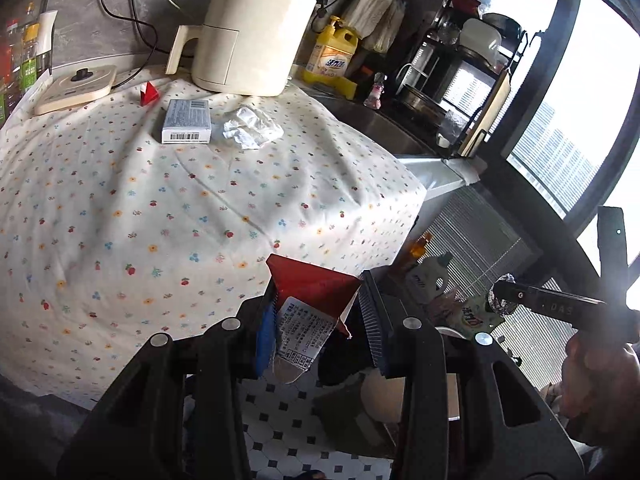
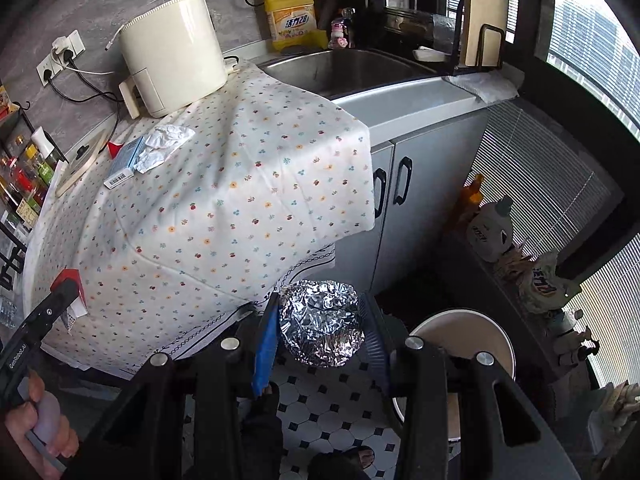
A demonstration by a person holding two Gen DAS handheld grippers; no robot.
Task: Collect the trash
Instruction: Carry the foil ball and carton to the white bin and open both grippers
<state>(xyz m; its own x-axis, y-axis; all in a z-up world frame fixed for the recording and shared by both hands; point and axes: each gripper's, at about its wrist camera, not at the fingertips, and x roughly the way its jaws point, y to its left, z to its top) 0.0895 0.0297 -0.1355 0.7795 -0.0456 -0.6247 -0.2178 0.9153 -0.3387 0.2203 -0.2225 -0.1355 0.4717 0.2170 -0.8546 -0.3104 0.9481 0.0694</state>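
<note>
the left gripper (image 1: 318,308) is clamped on a red carton (image 1: 310,300) at the near edge of the flowered tablecloth (image 1: 160,216). the right gripper (image 2: 320,320) holds a ball of foil (image 2: 322,322) between its closed fingers, above the tiled floor (image 2: 320,408) and just left of a round bin (image 2: 466,356). far on the cloth lie a small box (image 1: 186,121), a crumpled tissue (image 1: 252,126) and a red scrap (image 1: 149,93), near a cream air fryer (image 1: 250,32).
</note>
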